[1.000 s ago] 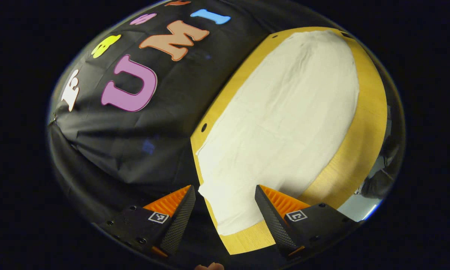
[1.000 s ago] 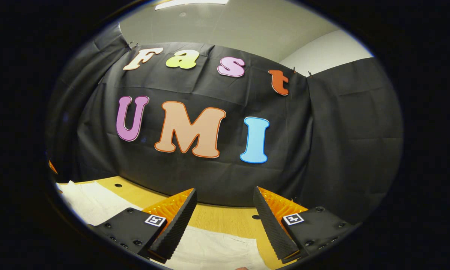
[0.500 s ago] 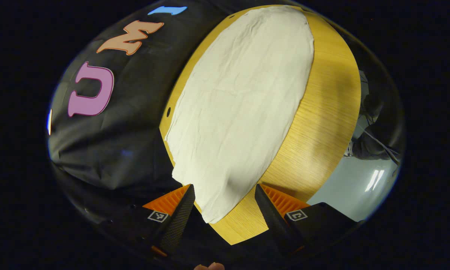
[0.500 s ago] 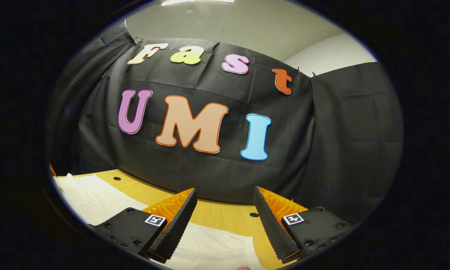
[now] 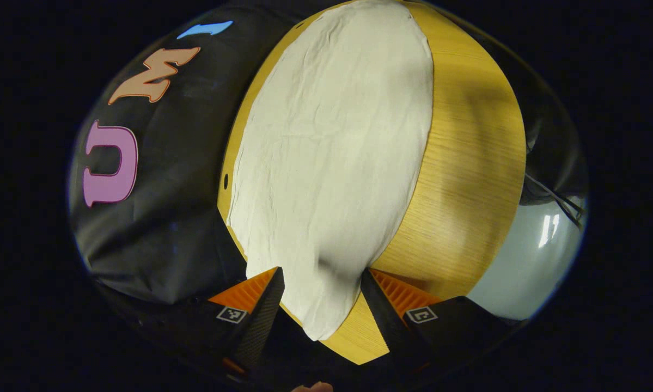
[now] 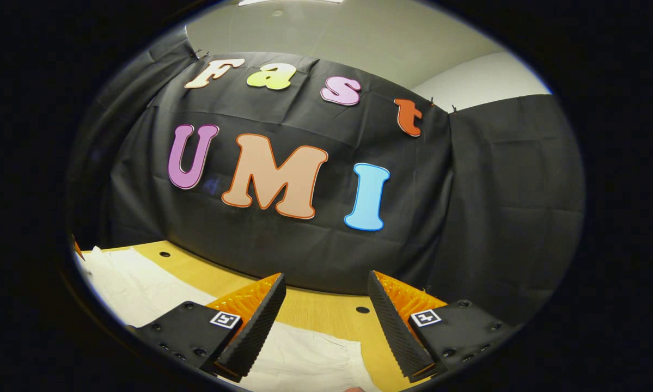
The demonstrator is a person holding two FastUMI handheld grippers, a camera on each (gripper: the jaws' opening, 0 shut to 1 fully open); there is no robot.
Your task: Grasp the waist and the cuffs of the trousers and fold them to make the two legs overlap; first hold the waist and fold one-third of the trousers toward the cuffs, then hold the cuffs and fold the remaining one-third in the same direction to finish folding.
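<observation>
Cream-white trousers point(image 5: 331, 152) lie flat along the wooden table point(image 5: 468, 179) in the left gripper view, stretching away from me. My left gripper point(image 5: 321, 296) is open, and the near end of the trousers lies between its fingers, which do not press on it. In the right gripper view the trousers point(image 6: 304, 362) spread below and to the left over the wooden table point(image 6: 326, 313). My right gripper point(image 6: 326, 316) stands open a little above the cloth with nothing between its fingers.
Black booth cloth point(image 6: 489, 218) rises right behind the table's far edge. Small round holes point(image 6: 362, 310) dot the tabletop near that edge. A pale shiny floor point(image 5: 533, 261) lies beyond the table's side in the left gripper view.
The left gripper has swung and dropped toward the near end of the trousers, which now lies between its fingers. The right gripper has barely moved.
</observation>
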